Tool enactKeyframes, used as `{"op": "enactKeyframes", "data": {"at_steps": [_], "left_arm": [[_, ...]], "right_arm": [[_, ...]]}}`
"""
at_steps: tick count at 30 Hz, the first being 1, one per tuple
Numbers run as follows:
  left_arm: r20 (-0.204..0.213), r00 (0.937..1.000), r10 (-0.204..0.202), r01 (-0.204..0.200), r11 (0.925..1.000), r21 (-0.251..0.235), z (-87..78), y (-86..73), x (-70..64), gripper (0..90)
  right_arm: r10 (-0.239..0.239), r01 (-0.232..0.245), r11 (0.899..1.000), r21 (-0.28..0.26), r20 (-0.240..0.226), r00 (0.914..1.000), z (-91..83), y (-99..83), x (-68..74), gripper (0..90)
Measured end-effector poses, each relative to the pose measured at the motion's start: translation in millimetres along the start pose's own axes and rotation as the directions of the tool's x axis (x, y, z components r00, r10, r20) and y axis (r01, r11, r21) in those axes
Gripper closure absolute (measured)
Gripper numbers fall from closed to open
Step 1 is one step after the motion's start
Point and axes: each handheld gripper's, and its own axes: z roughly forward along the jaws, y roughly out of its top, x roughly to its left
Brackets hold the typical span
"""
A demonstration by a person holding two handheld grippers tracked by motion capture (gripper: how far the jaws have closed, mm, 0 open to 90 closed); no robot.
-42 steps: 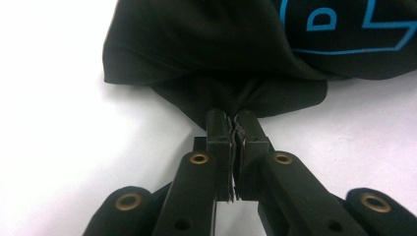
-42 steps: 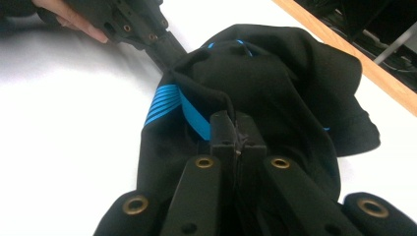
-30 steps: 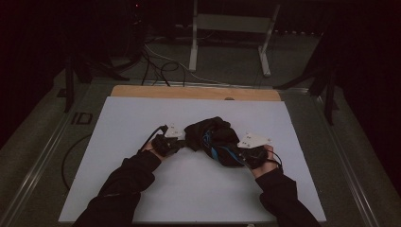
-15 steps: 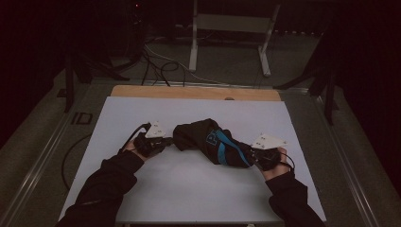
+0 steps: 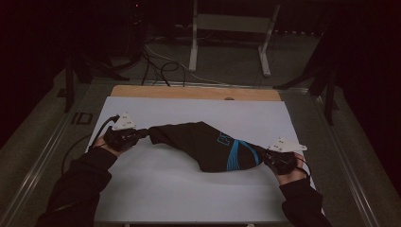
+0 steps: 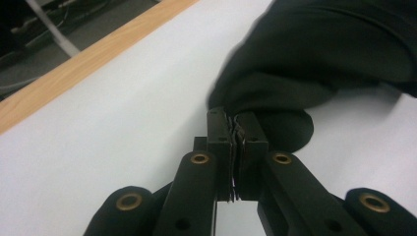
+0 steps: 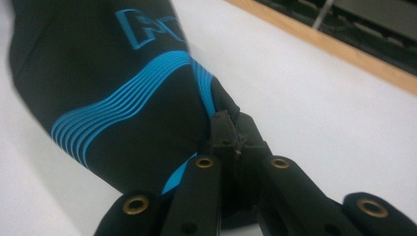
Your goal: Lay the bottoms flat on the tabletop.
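Your white surface (image 5: 156, 189) fills the middle of the high view, with a strip of bare wood (image 5: 194, 92) along its far edge. Across the centre of that frame lies the black garment (image 5: 203, 142), stretched from left of centre down toward the lower right, its blue stripes and lettering (image 5: 234, 153) sitting near the right end. In the right gripper view the same stripes curve over the upper left of the frame.

Your left tool (image 5: 137, 136) sits at the left of the high view, clenched on the garment's left end; in the left gripper view the cloth (image 6: 314, 64) bunches at the upper right and a thin fold is pinched between the jaws. Your right tool (image 5: 269, 160), at the lower right, is likewise clamped on the garment's striped end.
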Motion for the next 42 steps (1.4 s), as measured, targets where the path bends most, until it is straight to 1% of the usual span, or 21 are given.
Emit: {"op": "enactKeyframes", "data": {"at_steps": [3, 6, 10, 11, 12, 13, 14, 15, 18, 19, 22, 24, 28, 30, 32, 33, 34, 36, 39, 40, 42], "left_arm": [[-0.004, 1.0000, 0.007, -0.007, 0.9999, 0.014, -3.4, -5.2, 0.9, 88.4], [0.023, 0.9994, 0.024, -0.025, 0.9991, 0.035, -10.7, -14.8, -2.5, 88.4], [0.051, 0.9985, 0.022, -0.024, 0.9993, 0.029, -17.0, -19.4, -5.9, 88.2], [0.082, 0.9963, 0.025, -0.026, 0.9996, 0.012, -22.5, -22.5, -9.7, 88.2], [0.082, 0.9963, 0.025, -0.026, 0.9996, 0.012, -22.5, -22.5, -9.7, 88.2], [0.123, 0.9903, 0.064, -0.066, 0.9978, 0.009, -27.4, -25.0, -18.4, 88.1], [0.123, 0.9903, 0.064, -0.066, 0.9978, 0.009, -27.4, -25.0, -18.4, 88.1], [0.159, 0.9849, 0.068, -0.071, 0.9974, 0.012, -29.2, -25.7, -23.1, 88.1], [0.166, 0.9816, 0.093, -0.098, 0.9949, 0.023, -32.4, -27.2, -34.9, 88.0], [0.151, 0.9837, 0.099, -0.104, 0.9943, 0.026, -34.4, -28.9, -39.2, 87.9], [0.168, 0.9807, 0.100, -0.106, 0.9940, 0.027, -35.4, -30.8, -41.6, 87.5], [0.222, 0.9726, 0.070, -0.084, 0.9949, 0.055, -32.9, -35.8, -42.5, 84.7], [0.244, 0.9686, 0.045, -0.058, 0.9973, 0.045, -31.4, -36.4, -43.0, 72.7], [0.249, 0.9683, 0.026, -0.033, 0.9991, 0.026, -32.1, -33.8, -42.8, 61.8], [0.263, 0.9647, 0.007, -0.013, 0.9997, 0.021, -30.5, -30.6, -44.0, 52.4], [0.263, 0.9647, 0.007, -0.013, 0.9997, 0.021, -30.5, -30.6, -44.0, 46.9], [0.252, 0.9677, 0.004, -0.012, 0.9995, 0.030, -26.3, -28.8, -47.3, 42.9], [0.249, 0.9684, -0.009, 0.001, 0.9994, 0.033, -23.1, -29.3, -48.5, 40.2], [0.258, 0.9659, -0.024, 0.015, 0.9991, 0.039, -18.8, -31.5, -49.4, 40.0], [0.256, 0.9660, -0.040, 0.027, 0.9982, 0.054, -13.0, -34.9, -51.2, 40.1], [0.255, 0.9652, -0.058, 0.044, 0.9973, 0.058, -9.5, -37.3, -51.8, 40.1]], "right_arm": [[0.029, -0.029, 1.000, 0.005, 0.019, 0.9994, -4.8, -7.3, -5.6, 89.9], [0.057, -0.057, 0.998, 0.008, 0.034, 0.9978, -9.9, -12.7, -10.2, 89.9], [0.065, -0.065, 0.998, 0.016, 0.019, 0.9977, -12.3, -15.8, -8.3, 89.9], [0.071, -0.071, 0.997, 0.007, 0.007, 0.9975, -15.1, -17.9, -6.8, 89.9], [0.071, -0.071, 0.997, 0.007, 0.007, 0.9975, -15.1, -17.9, -6.8, 89.9], [0.053, -0.053, 0.999, 0.005, -0.006, 0.9986, -19.2, -18.8, -4.1, 89.8], [0.053, -0.053, 0.999, 0.005, -0.006, 0.9986, -19.2, -18.8, -4.1, 89.8], [0.044, -0.044, 0.999, 0.005, -0.016, 0.9989, -21.0, -19.4, -3.8, 89.8], [0.065, -0.064, 0.998, 0.017, -0.049, 0.9967, -25.4, -24.6, -5.0, 89.8], [0.086, -0.084, 0.996, 0.024, -0.058, 0.9946, -27.2, -29.1, -6.1, 89.8], [0.094, -0.092, 0.995, 0.034, -0.067, 0.9934, -27.6, -31.2, -5.7, 89.7], [0.084, -0.079, 0.996, 0.049, -0.097, 0.9918, -31.9, -35.5, 3.1, 89.4], [0.078, -0.075, 0.997, 0.029, -0.132, 0.9882, -34.7, -33.7, 8.4, 87.0], [0.083, -0.084, 0.996, 0.004, -0.151, 0.9850, -36.0, -28.7, 9.3, 73.8], [0.059, -0.063, 0.998, -0.019, -0.138, 0.9887, -36.6, -20.1, 12.5, 58.6], [0.059, -0.063, 0.998, -0.019, -0.138, 0.9887, -36.6, -20.1, 12.5, 58.6], [0.037, -0.046, 0.996, -0.070, -0.129, 0.9909, -35.7, -4.7, 14.9, 51.5], [0.035, -0.046, 0.995, -0.083, -0.134, 0.9903, -33.9, 0.6, 16.0, 49.0], [0.024, -0.043, 0.993, -0.107, -0.170, 0.9852, -26.3, 10.0, 18.7, 48.2], [0.003, -0.027, 0.993, -0.116, -0.205, 0.9788, -6.3, 21.4, 24.7, 47.9], [0.023, -0.050, 0.993, -0.111, -0.229, 0.9731, 8.4, 26.3, 25.3, 48.0]]}}
